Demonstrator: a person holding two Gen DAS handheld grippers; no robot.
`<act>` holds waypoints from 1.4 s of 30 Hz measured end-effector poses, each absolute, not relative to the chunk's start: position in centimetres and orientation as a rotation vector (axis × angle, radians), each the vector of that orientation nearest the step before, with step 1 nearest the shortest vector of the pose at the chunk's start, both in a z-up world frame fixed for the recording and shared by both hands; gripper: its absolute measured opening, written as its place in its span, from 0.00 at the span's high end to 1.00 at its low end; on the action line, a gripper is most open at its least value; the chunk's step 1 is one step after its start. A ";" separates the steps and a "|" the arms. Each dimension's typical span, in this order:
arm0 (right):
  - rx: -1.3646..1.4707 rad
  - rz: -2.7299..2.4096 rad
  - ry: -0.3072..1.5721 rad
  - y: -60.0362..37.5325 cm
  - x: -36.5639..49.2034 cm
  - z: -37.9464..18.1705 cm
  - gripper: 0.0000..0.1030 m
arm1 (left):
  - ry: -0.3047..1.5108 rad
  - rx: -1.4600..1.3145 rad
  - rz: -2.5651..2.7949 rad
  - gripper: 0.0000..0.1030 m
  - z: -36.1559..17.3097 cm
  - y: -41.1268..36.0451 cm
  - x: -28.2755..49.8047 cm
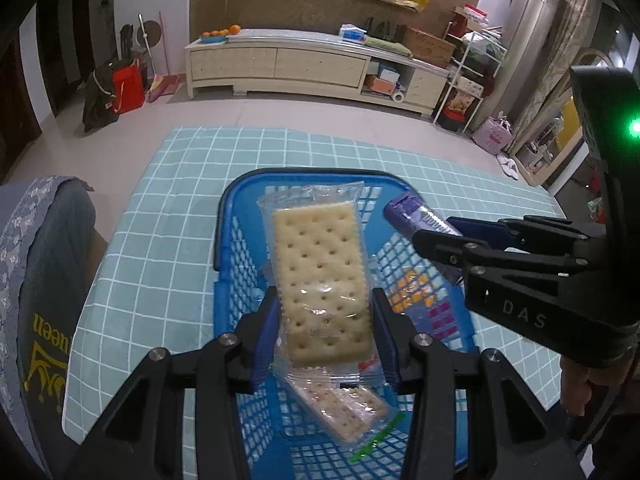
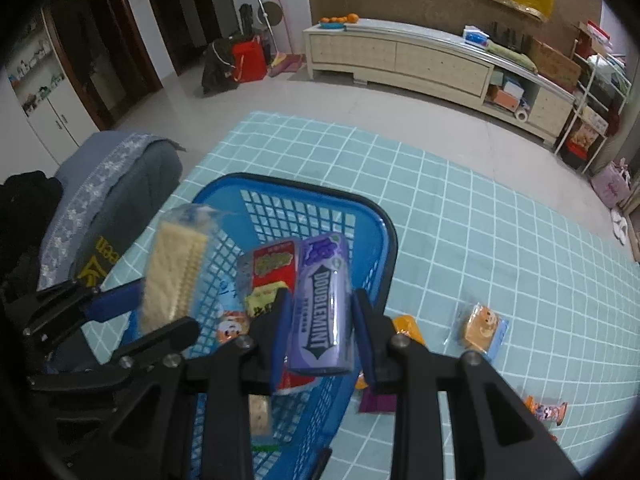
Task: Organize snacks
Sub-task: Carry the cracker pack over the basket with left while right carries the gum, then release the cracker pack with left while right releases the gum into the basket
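A blue mesh basket stands on the checked cloth. My left gripper is shut on a clear-wrapped cracker pack and holds it over the basket; the pack also shows in the right wrist view. My right gripper is shut on a purple Doublemint tube above the basket's right side; the tube shows in the left wrist view. Inside the basket lie another cracker pack and a red snack packet.
Loose snacks lie on the cloth right of the basket: an orange-bun packet, an orange packet, a purple packet and a small packet. A grey-blue covered chair stands left of the table.
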State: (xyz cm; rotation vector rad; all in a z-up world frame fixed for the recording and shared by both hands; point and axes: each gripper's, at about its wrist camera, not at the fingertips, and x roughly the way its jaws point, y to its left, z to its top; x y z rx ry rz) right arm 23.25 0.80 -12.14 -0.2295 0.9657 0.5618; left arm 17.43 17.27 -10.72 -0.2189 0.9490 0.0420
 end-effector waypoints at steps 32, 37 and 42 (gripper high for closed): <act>-0.181 0.505 0.987 -3.7 20.2 -12.0 0.18 | 0.966 -0.189 0.021 0.60 -10.0 14.7 13.9; -0.167 0.478 0.983 -5.2 19.5 -12.1 0.18 | 0.985 -0.177 -0.007 0.60 -10.7 13.6 14.1; -0.154 0.457 0.999 -7.0 19.2 -12.7 0.18 | 1.008 -0.177 -0.037 0.60 -11.7 12.2 14.4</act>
